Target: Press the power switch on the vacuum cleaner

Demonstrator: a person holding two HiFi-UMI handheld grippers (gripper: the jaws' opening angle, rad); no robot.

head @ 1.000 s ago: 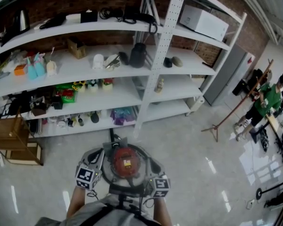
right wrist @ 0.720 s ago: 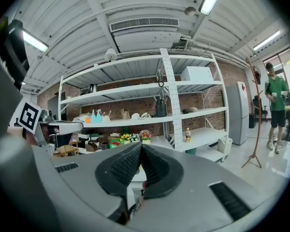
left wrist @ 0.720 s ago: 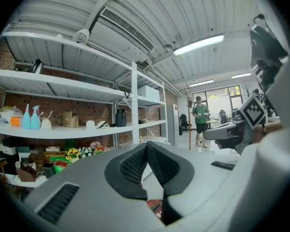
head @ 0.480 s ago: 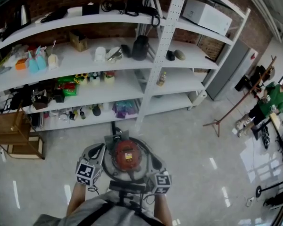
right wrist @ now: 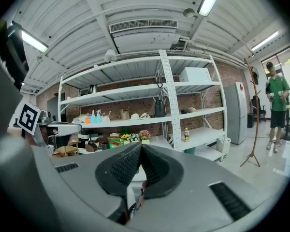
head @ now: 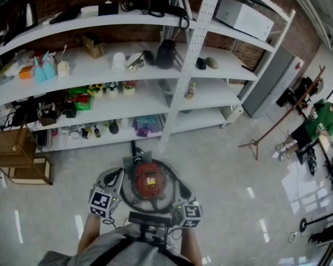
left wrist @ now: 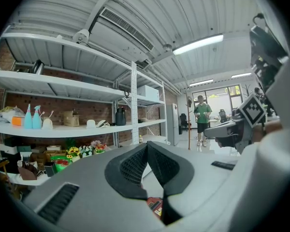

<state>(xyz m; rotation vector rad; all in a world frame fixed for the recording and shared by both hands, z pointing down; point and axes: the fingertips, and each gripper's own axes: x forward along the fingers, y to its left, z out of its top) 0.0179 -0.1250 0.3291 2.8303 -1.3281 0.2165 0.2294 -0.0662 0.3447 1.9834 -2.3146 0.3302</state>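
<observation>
Vacuum cleaner point(head: 147, 192), round and red on top with a black hose point(head: 124, 195) looped about it, stands on the pale floor point(head: 238, 165) right below the person, in front of the white shelves point(head: 155, 65). Left claw point(head: 116, 180) hangs just beside its left flank and right claw point(head: 180, 194) just beside its right; neither can be seen to touch it. In each claw's own view the ribbed black pads point(left wrist: 130, 167) are pressed together at the tips with nothing pinched. A sliver of the red top shows under the left pair.

The switch itself cannot be picked out, and nothing shows whether the machine is running. The pose fits claws poised above the switch as well as claws just lifted off it. Any press here would go best with one closed claw used as a blunt finger. It should come straight down, centred on the switch and clear of the hose, since the body may roll under a slanted push.

A small pale label point(head: 150, 181) sits mid-top, its print too small to read. Black-and-white square markers point(head: 99, 205) are the only other print, and no brand is legible.
</observation>
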